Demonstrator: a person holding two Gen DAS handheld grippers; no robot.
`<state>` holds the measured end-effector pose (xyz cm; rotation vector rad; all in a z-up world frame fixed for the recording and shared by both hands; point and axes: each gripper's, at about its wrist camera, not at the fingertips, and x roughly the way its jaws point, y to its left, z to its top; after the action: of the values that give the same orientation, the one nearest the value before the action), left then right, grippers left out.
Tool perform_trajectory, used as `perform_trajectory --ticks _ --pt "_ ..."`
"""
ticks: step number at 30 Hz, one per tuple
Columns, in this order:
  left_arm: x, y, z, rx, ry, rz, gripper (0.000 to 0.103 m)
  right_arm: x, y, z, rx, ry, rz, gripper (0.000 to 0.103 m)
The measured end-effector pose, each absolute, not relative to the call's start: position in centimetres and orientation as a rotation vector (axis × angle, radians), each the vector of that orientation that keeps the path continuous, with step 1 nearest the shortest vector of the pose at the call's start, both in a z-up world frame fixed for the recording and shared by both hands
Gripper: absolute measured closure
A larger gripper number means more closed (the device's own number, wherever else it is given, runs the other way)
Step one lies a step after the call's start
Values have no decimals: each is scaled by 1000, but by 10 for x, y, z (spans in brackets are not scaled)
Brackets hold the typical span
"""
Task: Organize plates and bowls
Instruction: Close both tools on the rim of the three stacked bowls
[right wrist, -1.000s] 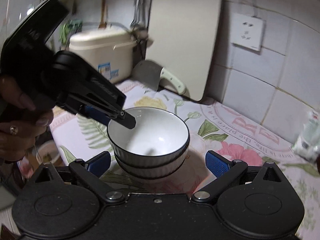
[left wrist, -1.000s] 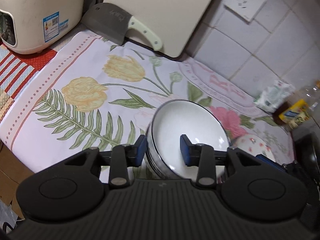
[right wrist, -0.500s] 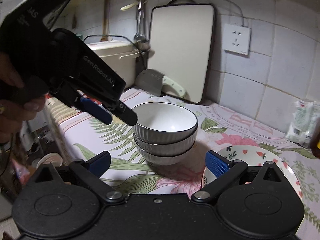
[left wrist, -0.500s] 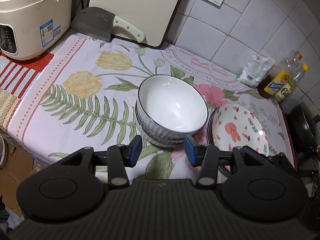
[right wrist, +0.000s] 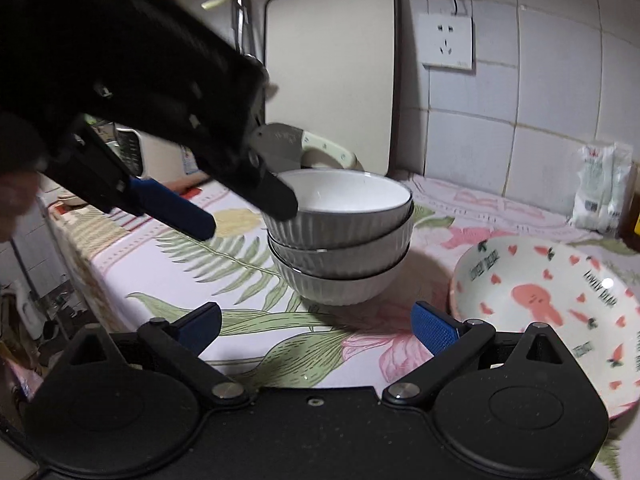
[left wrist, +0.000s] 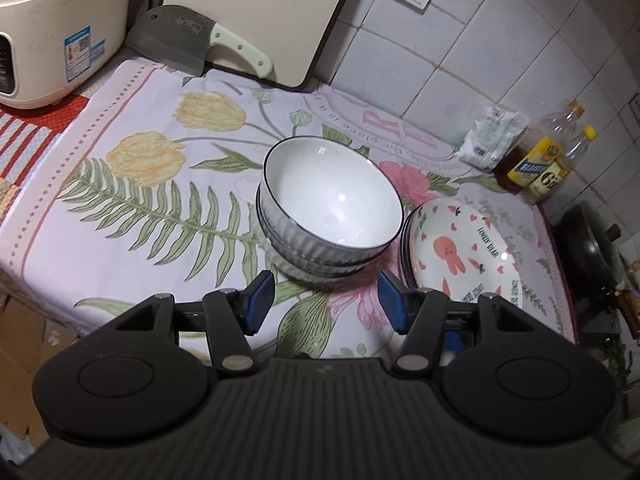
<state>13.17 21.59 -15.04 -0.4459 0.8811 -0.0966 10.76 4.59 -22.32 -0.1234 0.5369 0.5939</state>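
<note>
White ribbed bowls [left wrist: 330,208], nested into one stack with mouths facing up, sit on the flowered cloth [left wrist: 132,208] straight ahead of the left gripper [left wrist: 324,300] in its own wrist view. The stack's axis runs vertical, and the top bowl leans slightly off the one beneath. These jaws stand about half open, blue pads apart, with nothing between them; the stack lies just beyond the tips, not touching. Ahead and to the right of this gripper, close beside the bowls, a plate with pink hearts and an octopus [left wrist: 464,256] lies flat, face up, on top of darker plate rims. Far ahead to the left, a cleaver [left wrist: 188,40] leans against a cutting board [left wrist: 256,8], handle pointing right.

From the right wrist view, the right gripper [right wrist: 316,326] hangs low over the cloth [right wrist: 280,344] with its jaws spread wide and empty. Three bowls [right wrist: 340,236] show in the stack directly ahead, apart from both pads. The octopus plate [right wrist: 540,292] sits just to the right of the right-hand finger. Up and to the left, the left gripper [right wrist: 244,212] reaches in above the cloth, one tip overlapping the top bowl's rim in this view; whether it touches cannot be told.
</note>
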Motion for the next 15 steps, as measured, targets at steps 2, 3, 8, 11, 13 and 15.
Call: perform_trajectory --ticks 2,3,8,11,13,15 --pt "135 221 -154 -477 862 -115 46 113 56 -231 -137 538 576 1" --pt "137 224 -156 -497 853 -120 46 115 63 -234 -153 530 566 1" --pt "155 243 -167 -622 824 -143 45 132 86 -248 -180 541 471 1" --pt "170 252 -175 -659 836 -128 45 140 94 -255 -199 539 411 1" --pt "180 259 -182 -678 858 -126 45 144 98 -259 -226 533 369 1" --pt "189 265 -187 -687 872 -146 46 147 100 -259 -242 522 348 1"
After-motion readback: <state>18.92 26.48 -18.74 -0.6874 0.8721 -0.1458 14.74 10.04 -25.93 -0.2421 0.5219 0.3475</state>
